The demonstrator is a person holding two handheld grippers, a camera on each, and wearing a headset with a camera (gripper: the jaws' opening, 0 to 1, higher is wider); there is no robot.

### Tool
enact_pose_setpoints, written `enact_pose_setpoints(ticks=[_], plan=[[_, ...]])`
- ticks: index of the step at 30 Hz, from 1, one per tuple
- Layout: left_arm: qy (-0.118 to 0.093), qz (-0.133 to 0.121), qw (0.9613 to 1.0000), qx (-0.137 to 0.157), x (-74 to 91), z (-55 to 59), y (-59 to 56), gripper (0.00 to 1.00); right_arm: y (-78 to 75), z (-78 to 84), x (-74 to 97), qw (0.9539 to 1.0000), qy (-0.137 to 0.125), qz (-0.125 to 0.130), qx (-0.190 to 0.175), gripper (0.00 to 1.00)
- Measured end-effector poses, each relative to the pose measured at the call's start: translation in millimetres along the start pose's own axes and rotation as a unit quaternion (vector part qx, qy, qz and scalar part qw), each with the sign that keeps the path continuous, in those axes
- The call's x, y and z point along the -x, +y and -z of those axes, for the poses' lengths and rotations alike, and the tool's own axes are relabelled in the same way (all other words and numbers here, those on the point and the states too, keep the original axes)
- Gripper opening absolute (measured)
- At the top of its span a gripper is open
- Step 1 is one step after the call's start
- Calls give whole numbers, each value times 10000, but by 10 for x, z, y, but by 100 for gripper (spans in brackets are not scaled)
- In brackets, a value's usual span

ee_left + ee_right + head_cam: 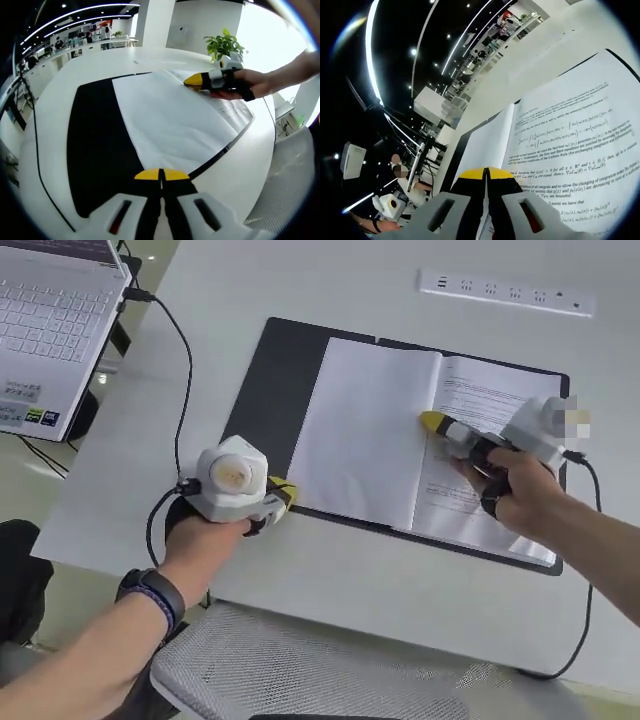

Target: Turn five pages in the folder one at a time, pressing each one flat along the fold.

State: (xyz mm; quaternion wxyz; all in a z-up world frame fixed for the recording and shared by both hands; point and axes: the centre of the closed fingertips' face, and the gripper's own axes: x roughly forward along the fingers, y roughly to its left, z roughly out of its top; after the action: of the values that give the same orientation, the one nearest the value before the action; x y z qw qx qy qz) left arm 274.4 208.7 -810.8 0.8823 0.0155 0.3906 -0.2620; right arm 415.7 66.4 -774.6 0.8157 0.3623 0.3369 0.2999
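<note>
A black folder (270,390) lies open on the white table, a blank turned page (365,430) on its left half and a printed page (490,405) on its right. My right gripper (432,421) is shut, its yellow tips resting on the paper at the fold. In the right gripper view the tips (485,174) meet over the printed page (560,135). My left gripper (282,494) is shut with nothing in it, at the folder's near left corner. The left gripper view has its tips (161,174) at the blank page's (170,120) near edge, the right gripper (192,81) beyond.
A laptop (50,325) sits at the table's far left with a black cable (185,370) running toward the left gripper. A white power strip (505,292) lies at the back. A mesh chair seat (300,670) is below the near table edge.
</note>
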Motion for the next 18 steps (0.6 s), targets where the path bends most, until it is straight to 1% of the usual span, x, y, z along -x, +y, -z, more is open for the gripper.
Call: enact_pose_setpoints(ticks=[1, 3, 5, 7, 8, 9, 13, 15, 17, 18], plan=[[6, 9, 10000, 7, -6, 4, 8, 0, -12, -33, -21, 10000, -52, 12, -46, 0], [12, 15, 10000, -1, -5, 3, 9, 0, -135, -127, -98, 9998, -149, 31, -118, 0], [0, 9, 10000, 19, 2, -1, 3, 0, -156, -181, -138, 9995, -234, 42, -206, 0], [-16, -13, 10000, 24, 12, -4, -9, 0, -160, -218, -166, 9993, -286, 51, -220, 0], [-24, -30, 10000, 31, 16, -7, -12, 0, -244, -265, -217, 9993, -312, 54, -211, 0], [-32, -45, 10000, 52, 23, -11, -16, 0, -280, -291, -243, 9993, -321, 52, -184, 0], [-52, -83, 9999, 107, 49, -25, -30, 0, -264, -365, -299, 9990, -425, 105, -85, 0], [-52, -85, 9999, 90, 48, -25, -29, 0, -352, -445, -371, 9986, -501, 151, -45, 0], [-49, -86, 9999, 73, 39, -21, -17, 0, -381, -520, -407, 9982, -567, 194, -65, 0], [-50, -90, 9999, 69, 38, -21, -15, 0, -421, -550, -447, 9982, -569, 209, -45, 0]])
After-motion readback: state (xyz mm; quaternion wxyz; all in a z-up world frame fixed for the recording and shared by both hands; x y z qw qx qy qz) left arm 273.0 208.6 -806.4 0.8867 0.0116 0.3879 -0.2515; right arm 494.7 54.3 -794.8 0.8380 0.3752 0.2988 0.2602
